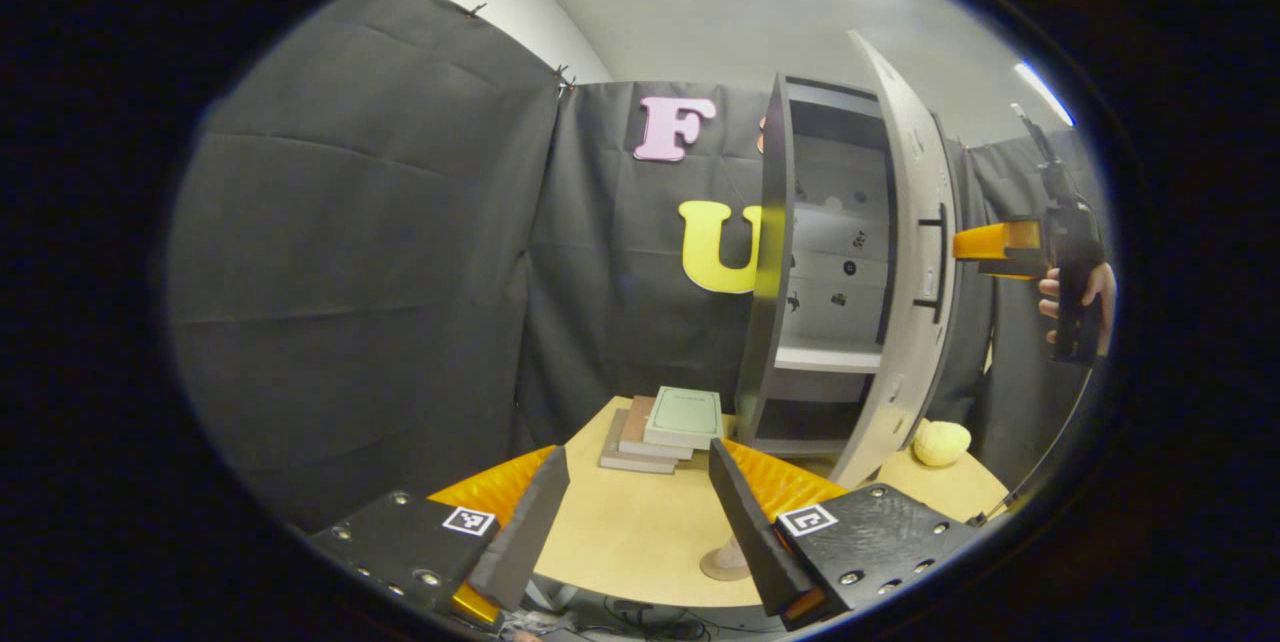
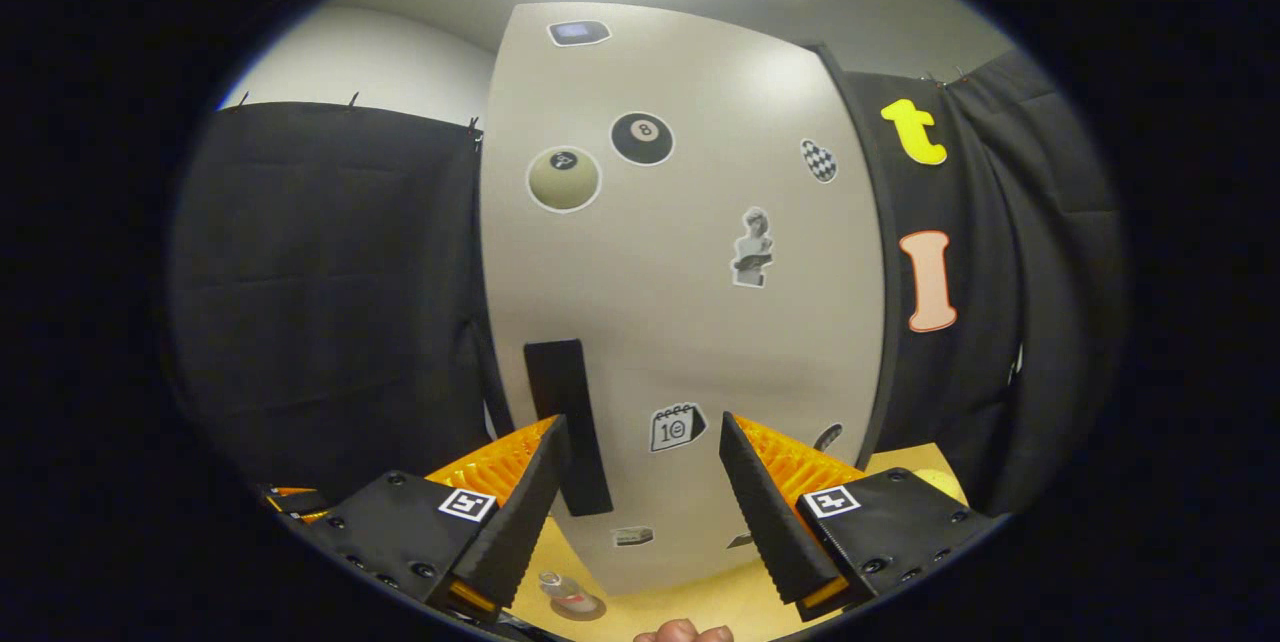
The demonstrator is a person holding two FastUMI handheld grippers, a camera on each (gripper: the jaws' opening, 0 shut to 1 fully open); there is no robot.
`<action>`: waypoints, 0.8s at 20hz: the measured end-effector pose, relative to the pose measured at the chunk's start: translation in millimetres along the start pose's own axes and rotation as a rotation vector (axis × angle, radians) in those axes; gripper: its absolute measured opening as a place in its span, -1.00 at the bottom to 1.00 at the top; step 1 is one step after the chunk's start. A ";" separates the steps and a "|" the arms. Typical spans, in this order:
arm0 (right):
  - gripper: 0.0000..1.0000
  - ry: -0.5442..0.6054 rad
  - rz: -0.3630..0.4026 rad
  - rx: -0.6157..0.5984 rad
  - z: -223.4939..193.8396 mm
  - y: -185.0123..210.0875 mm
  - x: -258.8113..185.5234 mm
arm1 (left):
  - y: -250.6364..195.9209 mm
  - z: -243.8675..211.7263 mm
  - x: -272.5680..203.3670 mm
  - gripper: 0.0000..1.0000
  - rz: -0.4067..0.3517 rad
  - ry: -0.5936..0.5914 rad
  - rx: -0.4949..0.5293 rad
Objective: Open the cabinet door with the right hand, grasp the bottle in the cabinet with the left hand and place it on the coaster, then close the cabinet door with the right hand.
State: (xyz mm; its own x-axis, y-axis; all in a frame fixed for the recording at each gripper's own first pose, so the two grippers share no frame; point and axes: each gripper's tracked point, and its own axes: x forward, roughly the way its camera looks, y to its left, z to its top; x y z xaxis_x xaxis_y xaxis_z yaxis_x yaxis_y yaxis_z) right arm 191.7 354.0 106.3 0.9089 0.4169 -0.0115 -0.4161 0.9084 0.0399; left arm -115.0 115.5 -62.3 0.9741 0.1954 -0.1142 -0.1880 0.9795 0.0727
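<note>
The grey cabinet (image 1: 770,322) stands on the table with its door (image 1: 905,272) swung partly open, and its shelf (image 1: 830,357) looks bare. A small bottle (image 2: 565,594) stands on a round coaster (image 1: 722,572) near the table's front edge, partly hidden behind one finger in the left gripper view. My left gripper (image 1: 638,467) is open above the table, empty, and back from the cabinet. My right gripper (image 2: 640,452) is open and faces the door's outer side (image 2: 680,302). The black handle (image 2: 567,422) lies just inside its left finger. In the left gripper view the right gripper (image 1: 965,252) points at the door's handle edge.
A stack of books (image 1: 665,432) lies on the round wooden table (image 1: 640,532) left of the cabinet. A pale yellow lump (image 1: 940,442) sits to the door's right. A hand (image 1: 1075,297) holds the right gripper. Black cloth walls surround the table.
</note>
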 end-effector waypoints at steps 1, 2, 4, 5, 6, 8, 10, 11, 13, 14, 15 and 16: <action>0.93 -0.006 -0.002 -0.006 1.8 3.3 0.1 | -1.8 0.5 -2.0 0.69 -0.003 0.000 0.003; 0.93 -0.011 -0.010 -0.012 5.3 1.6 0.7 | -4.2 2.1 -2.7 0.69 -0.012 0.000 0.008; 0.94 -0.010 -0.030 -0.014 6.5 -8.2 1.2 | -13.1 3.3 -1.9 0.70 -0.038 0.000 0.028; 0.94 -0.003 -0.046 -0.014 4.6 -15.2 -1.2 | -21.8 4.4 0.6 0.69 -0.053 -0.001 0.038; 0.94 0.003 -0.067 -0.016 2.7 -21.5 -6.4 | -32.6 7.4 7.2 0.69 -0.071 -0.006 0.044; 0.94 0.003 -0.111 -0.015 1.0 -39.5 -18.1 | -51.3 18.1 20.0 0.73 -0.115 -0.027 0.027; 0.94 0.000 -0.154 -0.010 -1.0 -60.6 -31.3 | -67.2 28.2 31.7 0.76 -0.141 -0.045 0.001; 0.93 -0.002 -0.180 -0.012 -1.7 -73.7 -38.8 | -76.4 32.3 37.3 0.75 -0.154 -0.053 -0.006; 0.93 -0.006 -0.234 -0.018 -4.1 -100.6 -54.3 | -91.6 34.2 43.9 0.75 -0.168 -0.048 0.003; 0.93 -0.008 -0.260 -0.018 -5.5 -114.7 -58.3 | -100.3 38.4 47.0 0.75 -0.180 -0.052 0.017; 0.92 -0.016 -0.287 -0.018 -6.3 -130.2 -63.7 | -108.9 41.6 49.7 0.75 -0.188 -0.051 0.031; 0.92 -0.023 -0.313 -0.018 -8.7 -143.9 -67.8 | -116.6 47.0 52.6 0.75 -0.192 -0.056 0.038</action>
State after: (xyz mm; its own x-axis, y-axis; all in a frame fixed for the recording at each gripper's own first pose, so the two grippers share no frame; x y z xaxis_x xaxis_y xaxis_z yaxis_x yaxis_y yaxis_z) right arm 189.8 195.2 92.6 0.9932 0.1162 0.0027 -0.1162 0.9930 0.0200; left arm -36.0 9.3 -30.3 0.9972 0.0007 -0.0743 0.0062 0.9957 0.0927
